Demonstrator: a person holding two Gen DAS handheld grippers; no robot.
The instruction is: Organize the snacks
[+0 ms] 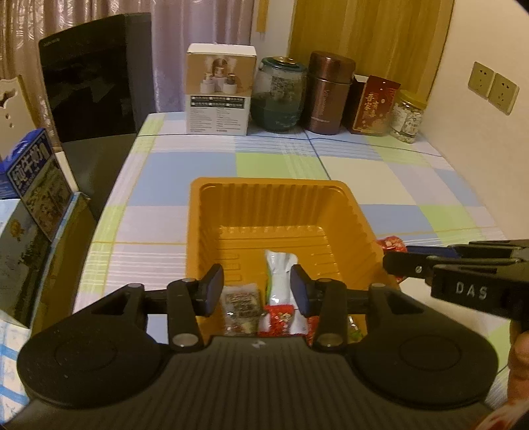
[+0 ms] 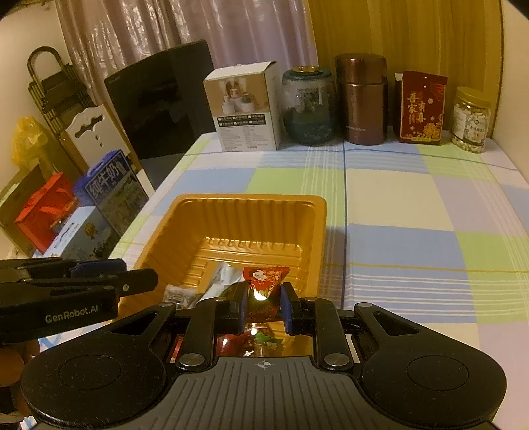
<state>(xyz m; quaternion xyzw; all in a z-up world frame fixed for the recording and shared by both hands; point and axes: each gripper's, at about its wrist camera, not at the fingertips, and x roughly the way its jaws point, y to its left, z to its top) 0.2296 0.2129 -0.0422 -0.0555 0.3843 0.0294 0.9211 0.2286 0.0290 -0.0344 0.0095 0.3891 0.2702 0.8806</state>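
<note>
Red snack packet being held over the orange tray.

The red snack packet (image 2: pixel 266 281) is sitting clamped between the fingers of the right gripper (image 2: pixel 263 309), above the near part of the orange plastic tray (image 2: pixel 251 203). The left gripper (image 1: pixel 257 291) is hovering with its fingers apart over a white packet (image 1: pixel 280 278) and a brown-printed packet (image 1: pixel 239 306) lying in the tray on the checked tablecloth (image 2: pixel 413 198).

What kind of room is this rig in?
Likely a home dining or living room: a checked tablecloth with food jars and a thermos against the wall, curtains behind, milk cartons stacked alongside.
</note>
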